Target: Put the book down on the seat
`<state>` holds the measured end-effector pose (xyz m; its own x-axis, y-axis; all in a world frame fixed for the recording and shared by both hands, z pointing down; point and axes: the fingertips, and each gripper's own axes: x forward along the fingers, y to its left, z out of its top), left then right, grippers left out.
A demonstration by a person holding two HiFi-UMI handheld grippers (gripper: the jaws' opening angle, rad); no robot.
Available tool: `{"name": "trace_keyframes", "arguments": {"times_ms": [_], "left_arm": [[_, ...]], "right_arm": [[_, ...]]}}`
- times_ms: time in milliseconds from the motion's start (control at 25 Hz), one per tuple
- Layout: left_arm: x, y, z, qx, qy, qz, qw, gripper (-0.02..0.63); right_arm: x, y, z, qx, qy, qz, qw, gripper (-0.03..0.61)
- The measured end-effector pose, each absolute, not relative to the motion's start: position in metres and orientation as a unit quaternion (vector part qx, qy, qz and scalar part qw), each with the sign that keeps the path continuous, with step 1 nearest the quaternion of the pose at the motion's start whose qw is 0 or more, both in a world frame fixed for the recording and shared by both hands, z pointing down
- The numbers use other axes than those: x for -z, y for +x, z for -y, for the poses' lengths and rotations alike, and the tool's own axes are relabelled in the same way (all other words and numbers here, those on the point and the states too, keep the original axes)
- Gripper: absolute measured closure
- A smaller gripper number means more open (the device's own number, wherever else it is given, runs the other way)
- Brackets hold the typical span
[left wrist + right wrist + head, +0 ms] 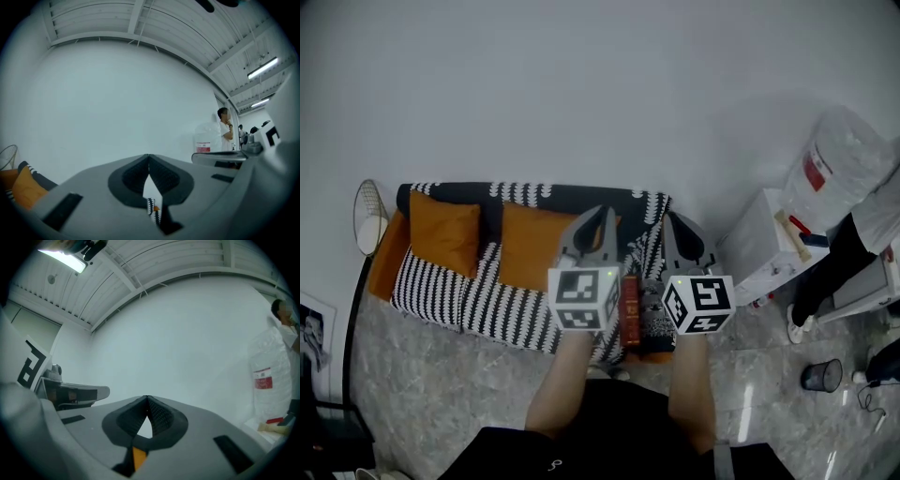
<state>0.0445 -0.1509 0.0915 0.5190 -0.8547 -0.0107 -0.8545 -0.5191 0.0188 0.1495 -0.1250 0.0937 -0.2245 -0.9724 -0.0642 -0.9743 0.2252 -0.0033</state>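
A dark red book [630, 309] shows between the two marker cubes in the head view, down at the right end of the striped sofa seat [478, 305]; whether it rests flat there I cannot tell. My left gripper [602, 214] is held above the sofa, pointing at the wall, shut and empty; its own view shows its tips [148, 157] touching. My right gripper [668, 220] hovers beside it, also shut with nothing in it, its tips [147, 399] meeting in front of the white wall. Neither gripper touches the book.
Two orange cushions [443, 232] [530, 246] lean on the sofa back. A round wire stand [367, 216] sits left of the sofa. To the right are a white cabinet [759, 244], a plastic-wrapped water bottle [844, 159], a standing person [853, 244] and a black bin [821, 375].
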Motion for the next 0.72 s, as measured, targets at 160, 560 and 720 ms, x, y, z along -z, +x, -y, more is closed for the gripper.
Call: {"name": "trace_keyframes", "arguments": {"times_ms": [160,560,720], "left_arm": [[-0.094,0.049,0.152,0.004,0.873,0.488,0.005,0.601],[-0.096,0.061,0.15,0.002,0.876,0.483,0.005,0.601],[-0.103,0.066,0.151,0.0,0.877,0.48,0.01,0.601]], "right_arm": [[-0.097,0.149,0.126,-0.017,-0.618,-0.786,0.026,0.569],[-0.098,0.161,0.123,-0.016,-0.621,-0.783,0.028,0.569],[-0.098,0.163,0.125,-0.018,-0.621,-0.783,0.028,0.569]]}}
